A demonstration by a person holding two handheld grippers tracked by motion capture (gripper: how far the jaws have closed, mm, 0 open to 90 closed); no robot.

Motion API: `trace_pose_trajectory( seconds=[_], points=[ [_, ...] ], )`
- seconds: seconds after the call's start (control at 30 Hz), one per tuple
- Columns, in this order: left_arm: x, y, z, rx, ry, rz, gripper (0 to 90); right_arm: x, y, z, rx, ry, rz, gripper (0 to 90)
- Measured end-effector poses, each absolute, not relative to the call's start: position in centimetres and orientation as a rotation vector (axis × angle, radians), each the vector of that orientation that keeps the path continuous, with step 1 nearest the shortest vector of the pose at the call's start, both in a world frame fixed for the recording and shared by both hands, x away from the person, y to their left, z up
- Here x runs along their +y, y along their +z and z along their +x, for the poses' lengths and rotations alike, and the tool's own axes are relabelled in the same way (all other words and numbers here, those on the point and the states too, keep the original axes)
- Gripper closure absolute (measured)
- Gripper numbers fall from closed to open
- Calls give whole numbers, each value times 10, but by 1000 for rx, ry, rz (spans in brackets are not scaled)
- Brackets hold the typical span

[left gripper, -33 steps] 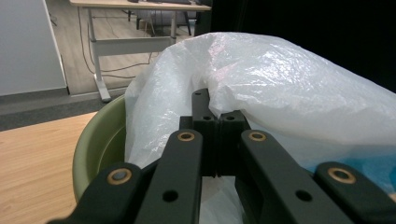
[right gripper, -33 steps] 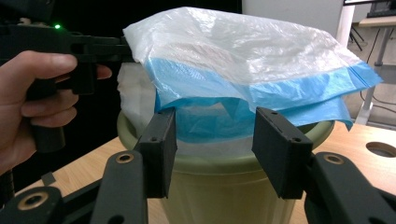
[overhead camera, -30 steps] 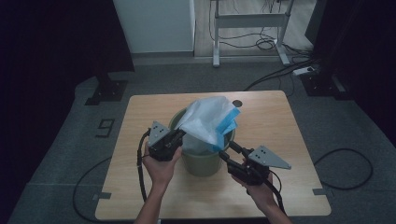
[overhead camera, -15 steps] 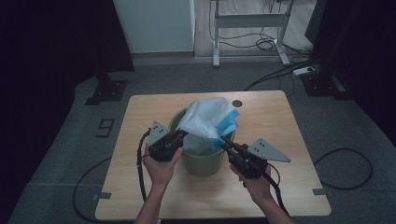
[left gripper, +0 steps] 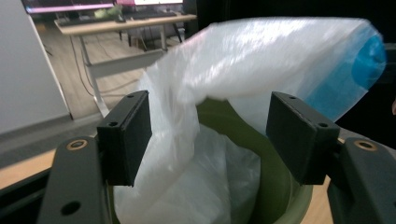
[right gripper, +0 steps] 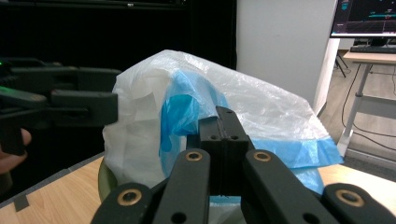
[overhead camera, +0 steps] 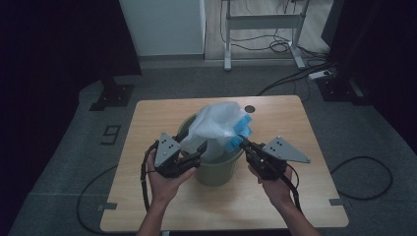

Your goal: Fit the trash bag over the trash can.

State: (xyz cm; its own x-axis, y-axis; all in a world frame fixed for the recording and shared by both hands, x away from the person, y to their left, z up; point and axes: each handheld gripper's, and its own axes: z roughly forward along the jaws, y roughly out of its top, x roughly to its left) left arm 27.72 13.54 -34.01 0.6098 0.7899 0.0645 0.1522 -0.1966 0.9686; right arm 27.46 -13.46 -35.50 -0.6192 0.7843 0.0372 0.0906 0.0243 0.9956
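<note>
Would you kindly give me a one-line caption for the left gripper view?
Open left tongs straddle the white bag draped over the green bin's rim.

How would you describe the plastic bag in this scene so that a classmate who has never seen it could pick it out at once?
Start at the wooden table in the middle of the dark room and find the olive-green bin standing on it between the person's two hands. The plastic bag billows up out of that bin. It is the one pale, crinkled, see-through thing there, white with a bright blue band along one edge.
</note>
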Motion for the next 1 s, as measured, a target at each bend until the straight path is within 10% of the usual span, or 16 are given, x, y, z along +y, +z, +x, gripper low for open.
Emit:
trace_pose_trajectory(
  seconds=[0.43, 0.63, 1.0],
  points=[
    [110, -326, 290, 710, 703, 1836, 361, -134, -345, 281, 1806, 1656, 890, 893],
    [111, -324, 290, 688, 666, 1821, 731, -133, -338, 280, 1811, 1653, 876, 894],
    [121, -327, 290, 680, 633, 1784, 900, -138, -334, 280, 1804, 1656, 878, 893]
  ],
)
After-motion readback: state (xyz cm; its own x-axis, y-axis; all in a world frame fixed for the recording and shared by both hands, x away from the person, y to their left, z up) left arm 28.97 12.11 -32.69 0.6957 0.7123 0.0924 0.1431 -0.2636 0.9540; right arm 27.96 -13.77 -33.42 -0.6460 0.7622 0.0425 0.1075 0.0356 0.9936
